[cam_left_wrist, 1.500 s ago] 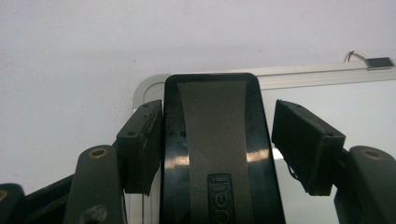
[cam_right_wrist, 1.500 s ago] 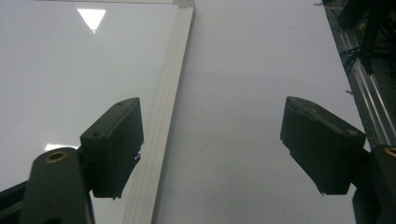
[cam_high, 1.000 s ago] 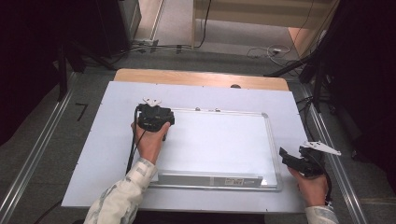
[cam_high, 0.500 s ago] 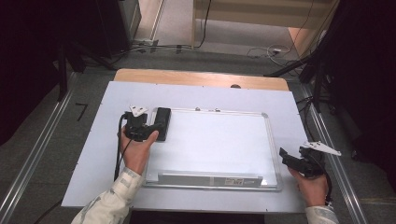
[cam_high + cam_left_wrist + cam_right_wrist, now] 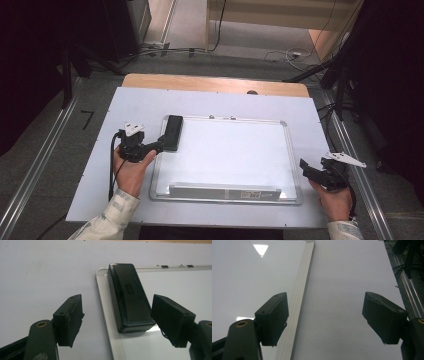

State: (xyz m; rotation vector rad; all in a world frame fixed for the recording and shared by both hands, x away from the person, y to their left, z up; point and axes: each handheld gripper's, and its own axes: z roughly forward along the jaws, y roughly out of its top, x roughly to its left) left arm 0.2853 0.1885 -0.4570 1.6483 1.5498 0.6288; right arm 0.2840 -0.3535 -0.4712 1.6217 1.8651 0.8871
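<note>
The black eraser (image 5: 130, 296) lies on the whiteboard's (image 5: 235, 150) corner just ahead of the left gripper (image 5: 161, 145), whose jaws, just opening, stand apart and clear of it, so a careless pullback could nudge it onto the pale tabletop (image 5: 135, 102); the right gripper (image 5: 305, 167) hangs open, dark floor beyond.

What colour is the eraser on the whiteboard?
Black; the eraser shows best in the left gripper view.

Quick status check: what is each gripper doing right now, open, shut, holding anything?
Left gripper: open, jaws have just been opening, pads clear of the black eraser on the whiteboard.
Right gripper: open, holding nothing.
</note>
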